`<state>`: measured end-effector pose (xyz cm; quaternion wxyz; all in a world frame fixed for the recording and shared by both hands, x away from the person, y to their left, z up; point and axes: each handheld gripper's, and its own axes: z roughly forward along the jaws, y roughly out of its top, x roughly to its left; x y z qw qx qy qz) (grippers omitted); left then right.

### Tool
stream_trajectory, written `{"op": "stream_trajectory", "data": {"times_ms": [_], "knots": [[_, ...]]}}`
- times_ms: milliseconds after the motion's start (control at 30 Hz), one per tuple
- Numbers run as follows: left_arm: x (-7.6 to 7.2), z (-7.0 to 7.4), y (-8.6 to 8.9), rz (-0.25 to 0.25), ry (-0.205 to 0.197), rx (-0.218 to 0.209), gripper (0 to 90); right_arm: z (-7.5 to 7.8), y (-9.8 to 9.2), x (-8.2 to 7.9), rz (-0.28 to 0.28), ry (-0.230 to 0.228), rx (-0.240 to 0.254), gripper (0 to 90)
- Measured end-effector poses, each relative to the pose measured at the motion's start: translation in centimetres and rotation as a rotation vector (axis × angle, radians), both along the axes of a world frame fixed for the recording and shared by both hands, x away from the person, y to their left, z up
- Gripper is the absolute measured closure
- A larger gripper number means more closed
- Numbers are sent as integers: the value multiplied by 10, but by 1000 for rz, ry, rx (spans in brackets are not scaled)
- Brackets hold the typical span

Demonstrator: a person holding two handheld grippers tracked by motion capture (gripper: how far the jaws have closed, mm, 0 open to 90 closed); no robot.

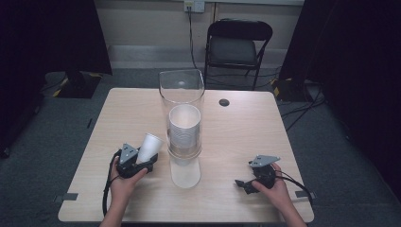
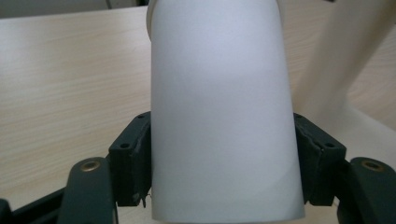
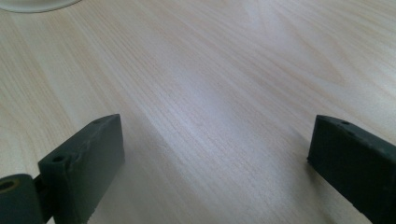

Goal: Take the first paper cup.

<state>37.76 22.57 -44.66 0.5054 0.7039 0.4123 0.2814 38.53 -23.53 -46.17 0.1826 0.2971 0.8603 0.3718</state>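
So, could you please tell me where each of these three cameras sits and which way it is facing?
High view: above the person's side, looking forward and down at the table; shows both forearms, hands and each hand-held gripper.
Left gripper view: rides the left hand-held gripper, looking along its jaws clamping a white paper cup.
Right gripper view: rides the right hand-held gripper, facing bare tabletop between open jaws.
Shared: high and left gripper views both show the cup.

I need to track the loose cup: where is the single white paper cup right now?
In the high view the white paper cup is on the table's left side, clamped in the left gripper, tilted toward the clear tube holding the cup stack.
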Motion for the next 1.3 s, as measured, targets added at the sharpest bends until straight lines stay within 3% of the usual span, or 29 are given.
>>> {"op": "stream_trajectory", "data": {"times_ms": [67,133,167,200,233,300,400,567,700,800,933,1000,1033,1067,1167,1300], "knots": [[-7,2,2,-30,-2,22,323,0,0,-2,-9,-7,-1,49],[-16,3,3,-79,-31,10,322,2,-1,-8,13,-19,23,225],[-21,4,3,-107,-54,16,322,4,-1,-11,42,-33,39,244],[-26,4,1,-132,-73,10,322,7,-1,-15,49,-39,81,226],[-31,5,0,-156,-69,17,321,11,-2,-17,56,-28,133,209],[-41,5,-4,-196,-72,-8,321,18,-2,-21,94,-5,229,227],[-56,4,-13,-242,-71,-12,320,29,2,-27,142,-8,292,235],[-74,3,-20,-293,-60,-3,320,37,9,-33,200,-2,318,259],[-82,1,-30,-350,-59,-3,320,38,13,-35,247,-11,311,301],[-81,-2,-45,-392,-59,4,320,41,18,-37,286,-11,313,316],[-78,-6,-64,-437,-45,47,318,42,19,-37,315,5,362,339],[-78,-7,-73,-459,-49,28,318,44,18,-37,327,-4,372,340],[-79,-7,-78,-457,-39,50,318,44,19,-38,343,-5,384,353],[-79,-7,-84,-490,-38,40,318,45,19,-39,356,-3,392,360],[-76,-7,-102,-513,-26,51,318,48,26,-42,404,-10,358,361],[-69,-5,-121,-514,-29,69,318,55,37,-47,480,-10,357,421]]}}
